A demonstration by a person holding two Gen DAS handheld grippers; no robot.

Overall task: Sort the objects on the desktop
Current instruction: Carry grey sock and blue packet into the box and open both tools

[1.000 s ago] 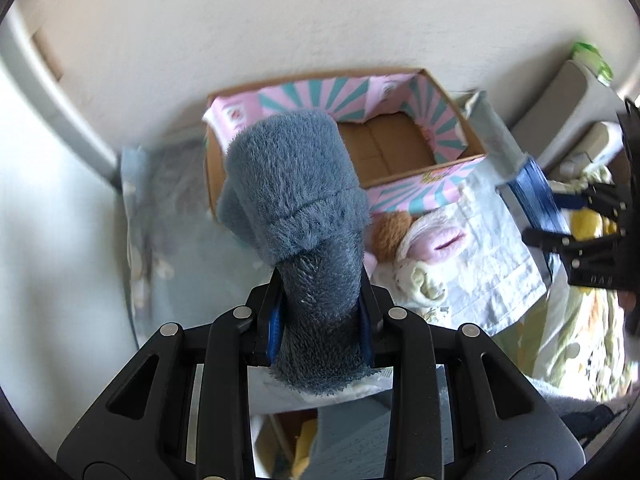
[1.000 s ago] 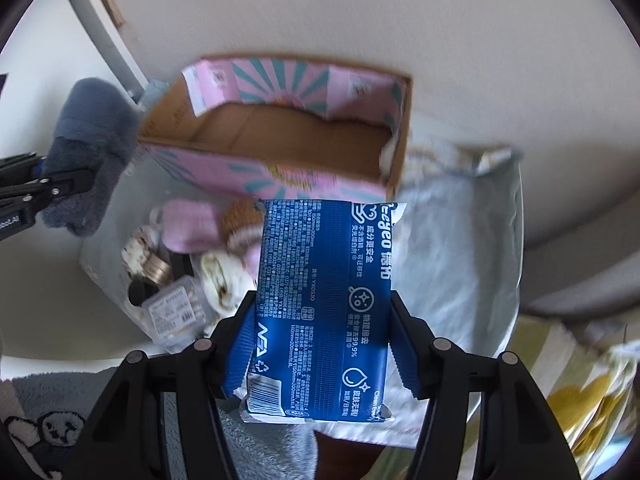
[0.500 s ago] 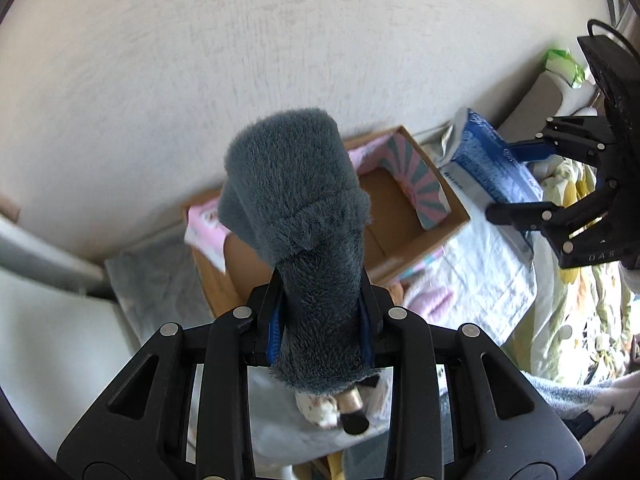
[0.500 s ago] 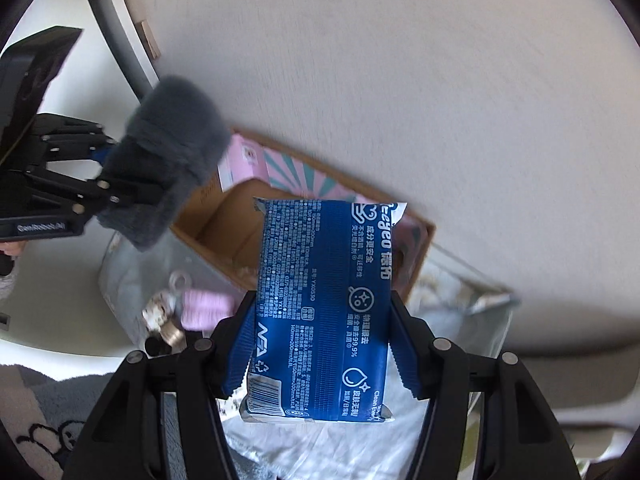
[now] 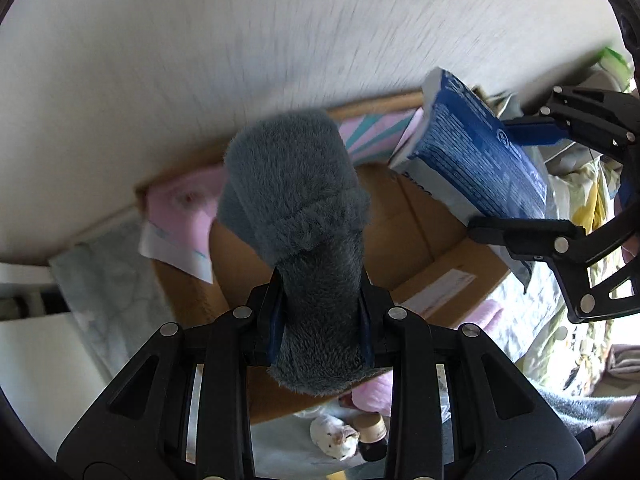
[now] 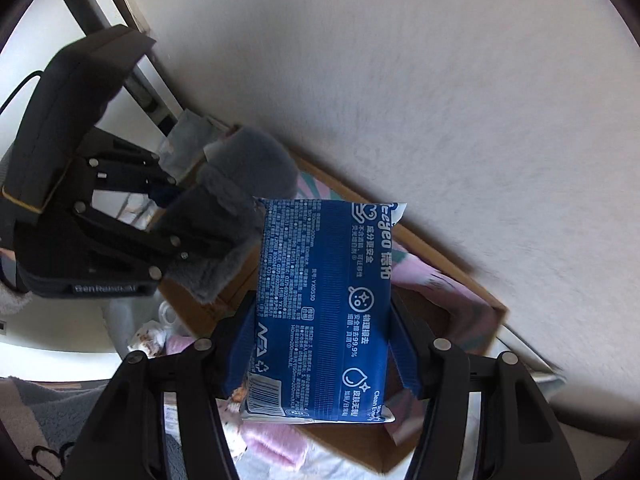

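Left gripper point(image 5: 320, 316) clamped on grey plush slipper point(image 5: 296, 200); right gripper point(image 6: 320, 344) clamped on blue wipes pack point(image 6: 324, 304). Both above cardboard box point(image 5: 436, 264). Advisable: lower inside walls, release separately.

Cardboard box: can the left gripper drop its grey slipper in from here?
Probably yes. The left gripper holds the grey slipper over the open cardboard box; the wipes pack hangs to one side.

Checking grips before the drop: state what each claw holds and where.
Left claw pinches the grey fuzzy slipper at its heel end; right claw clamps the blue wipes pack across its lower sides.
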